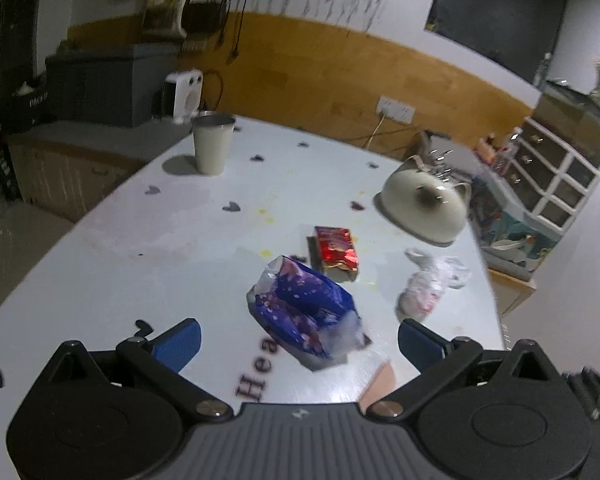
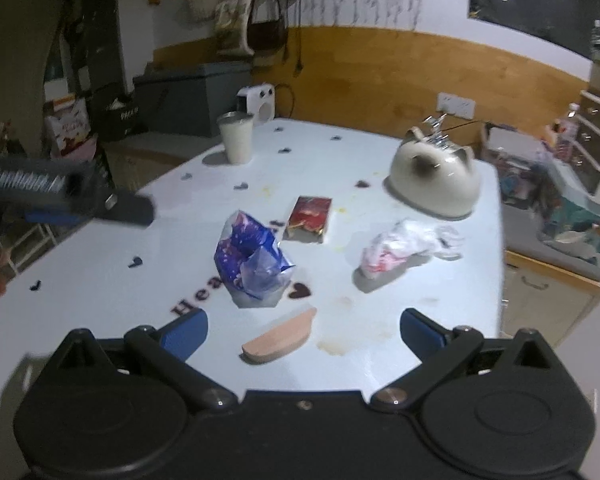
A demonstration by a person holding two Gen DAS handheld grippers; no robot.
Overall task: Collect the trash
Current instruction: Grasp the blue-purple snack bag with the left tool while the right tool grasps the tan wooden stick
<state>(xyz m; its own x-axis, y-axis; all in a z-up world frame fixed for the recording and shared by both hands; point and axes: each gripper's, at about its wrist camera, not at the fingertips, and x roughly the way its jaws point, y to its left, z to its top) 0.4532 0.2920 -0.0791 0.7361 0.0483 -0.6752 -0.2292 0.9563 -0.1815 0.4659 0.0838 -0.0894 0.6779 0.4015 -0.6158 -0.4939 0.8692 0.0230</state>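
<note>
Crumpled blue-purple foil wrapper point(image 1: 306, 312) ahead of left gripper point(image 1: 300, 338), jaws wide, empty; straddle, close gently. Right gripper point(image 2: 304, 330) likewise wide, empty.

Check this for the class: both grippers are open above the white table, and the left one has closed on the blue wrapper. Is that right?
One thing is wrong. The left gripper has not closed on the blue wrapper: in the left wrist view its fingers stand wide apart on either side, and the wrapper lies on the white table. The right gripper is open too.
</note>
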